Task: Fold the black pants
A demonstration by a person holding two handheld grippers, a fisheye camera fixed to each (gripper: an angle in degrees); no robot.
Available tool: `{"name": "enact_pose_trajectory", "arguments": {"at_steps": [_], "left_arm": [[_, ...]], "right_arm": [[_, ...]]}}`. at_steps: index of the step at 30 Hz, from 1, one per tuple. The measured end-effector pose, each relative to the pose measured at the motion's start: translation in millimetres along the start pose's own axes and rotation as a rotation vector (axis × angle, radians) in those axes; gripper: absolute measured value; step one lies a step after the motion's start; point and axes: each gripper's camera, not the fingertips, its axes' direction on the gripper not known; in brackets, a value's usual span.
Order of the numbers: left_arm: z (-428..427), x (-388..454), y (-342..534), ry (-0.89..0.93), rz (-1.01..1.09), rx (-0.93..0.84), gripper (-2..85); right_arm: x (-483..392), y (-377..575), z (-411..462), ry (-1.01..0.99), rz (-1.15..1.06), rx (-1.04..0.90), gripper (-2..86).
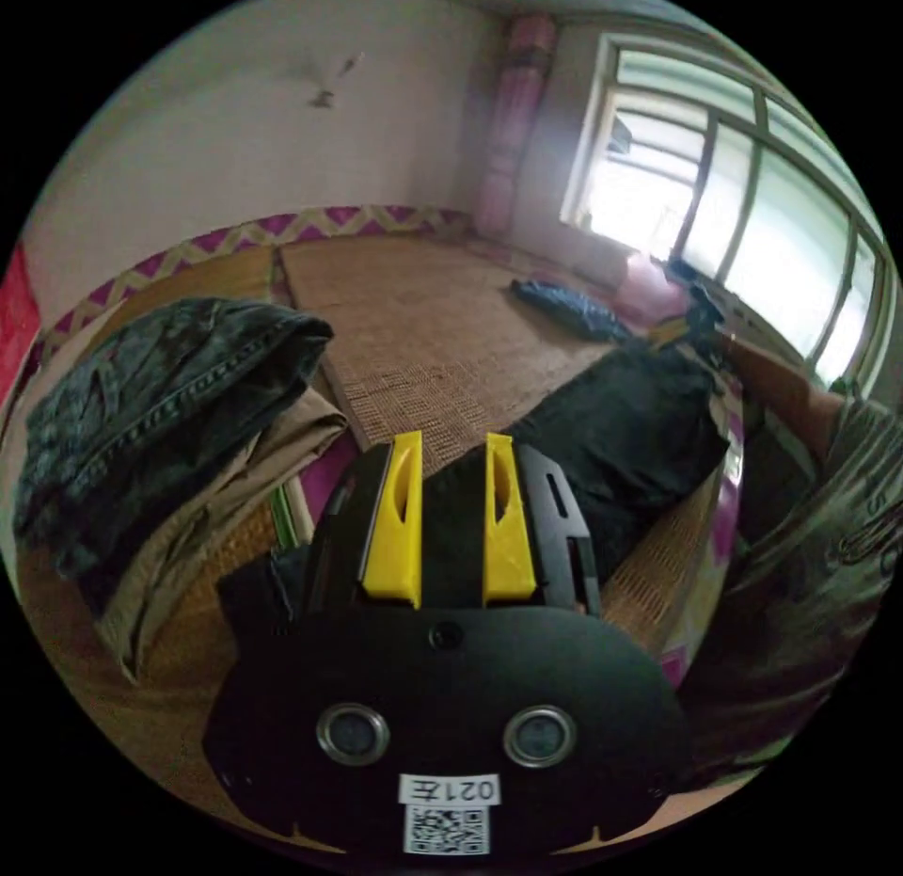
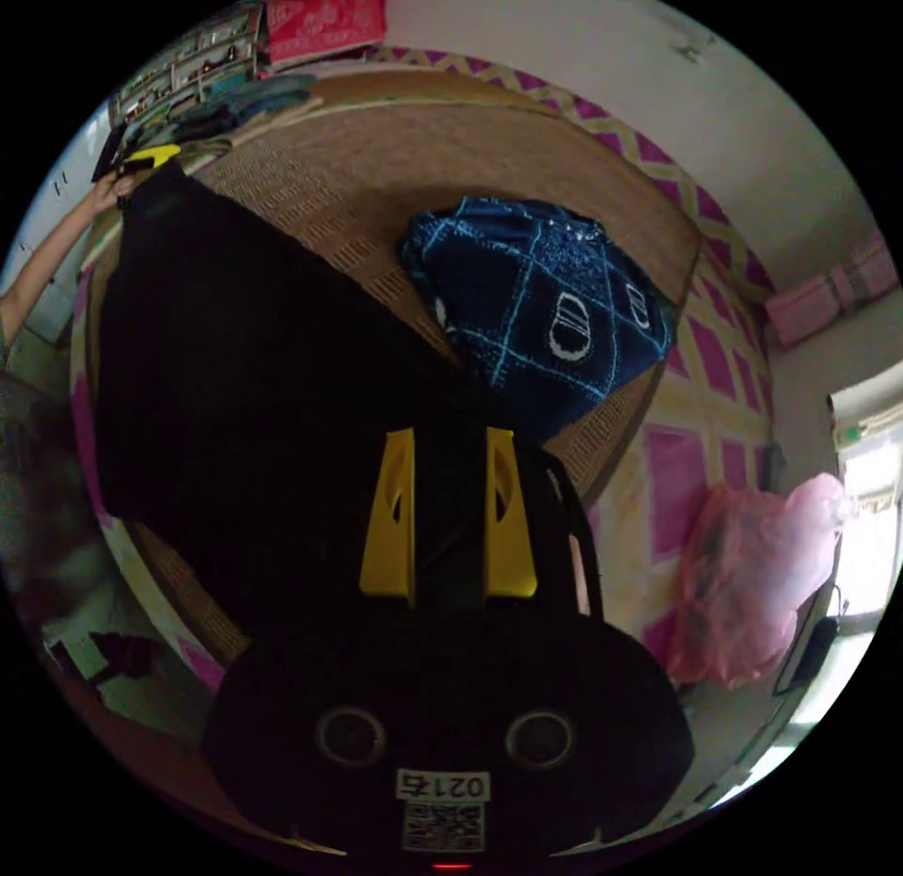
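Across the woven mat (image 1: 423,349), the black pants (image 2: 245,368) stretch between both ends, each hand-held gripper (left (image 1: 452,462), right (image 2: 450,457)) apparently pinching black cloth between narrowly parted yellow jaws, though the grip is dim, so uneven pull risks a slipped end or snagging the blue patterned garment (image 2: 541,311) beside them.

My black pants (image 1: 621,434) look matt, smooth cloth on the rough woven mat (image 1: 414,321); my jaws are glossy yellow plastic.
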Motion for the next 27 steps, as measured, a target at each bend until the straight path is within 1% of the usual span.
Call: {"name": "enact_pose_trajectory", "arguments": {"at_steps": [2, 4, 5, 6, 10, 12, 15, 17, 18, 21, 23, 27], "left_arm": [[8, 14, 3, -0.017, 0.094, -0.068, 10.0], [10, 21, 8, -0.02, 0.12, -0.112, 10.5], [10, 25, 13, -0.02, 0.135, -0.137, 10.8], [11, 27, 16, -0.025, 0.142, -0.157, 11.0], [13, 49, 33, -0.054, 0.205, -0.287, 10.9], [13, 59, 39, -0.064, 0.225, -0.329, 9.5], [5, 76, 47, -0.082, 0.259, -0.361, 4.2], [-13, 90, 54, -0.107, 0.296, -0.329, 0.5], [-18, 93, 56, -0.109, 0.294, -0.315, 0.2], [-57, 107, 65, -0.106, 0.28, -0.199, -0.7], [-100, 126, 74, -0.097, 0.283, -0.084, -0.9], [-179, 175, 100, -0.096, 0.36, 0.058, -1.0]], "right_arm": [[7, -5, 4, -0.018, -0.043, -0.049, 9.3], [9, -6, 7, -0.051, -0.065, -0.085, 7.5], [9, -6, 5, -0.058, -0.073, -0.09, 3.5], [8, -5, 4, -0.063, -0.082, -0.095, 1.4], [5, 8, -13, -0.045, -0.091, -0.065, -0.4], [6, 15, -19, -0.051, -0.074, -0.049, -0.6], [6, 29, -29, -0.051, -0.051, -0.028, -0.6], [3, 40, -38, -0.037, -0.045, -0.02, -0.7], [3, 43, -41, -0.033, -0.043, -0.017, -0.7], [2, 64, -60, -0.039, -0.029, 0.019, -0.6], [0, 90, -85, -0.069, -0.018, 0.076, -0.5], [-17, 157, -144, -0.089, -0.017, 0.232, -0.5]]}}
